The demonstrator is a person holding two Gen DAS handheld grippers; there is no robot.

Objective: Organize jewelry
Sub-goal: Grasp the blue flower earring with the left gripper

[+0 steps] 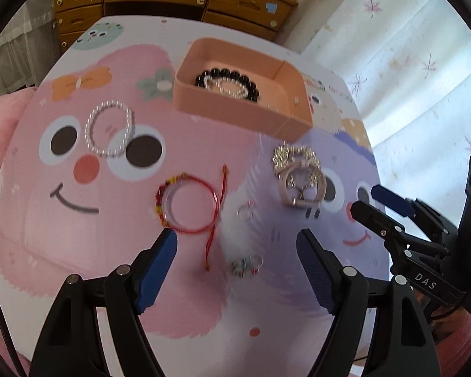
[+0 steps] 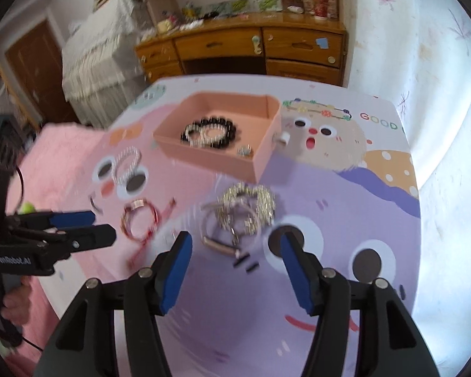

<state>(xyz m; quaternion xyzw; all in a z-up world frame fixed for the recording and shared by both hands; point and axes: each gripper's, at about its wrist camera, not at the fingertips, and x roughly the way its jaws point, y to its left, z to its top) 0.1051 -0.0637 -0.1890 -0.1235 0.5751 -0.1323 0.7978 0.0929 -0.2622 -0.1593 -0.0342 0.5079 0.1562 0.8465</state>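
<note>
Both grippers (image 1: 235, 248) (image 2: 235, 251) wide, empty; red bracelet (image 1: 188, 202) just ahead-left, blurred rings probably between.

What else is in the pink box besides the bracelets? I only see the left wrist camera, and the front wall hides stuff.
Observer: A small silvery piece, maybe a ring, lies inside the pink box by its near wall.
Child: Are the right tongs holding anything?
Observer: No, the right tongs are open and empty, the sparkly jewelry pile just ahead.
Child: What's on the desk?
Observer: A red-patterned cup stands on the wooden desk.
</note>
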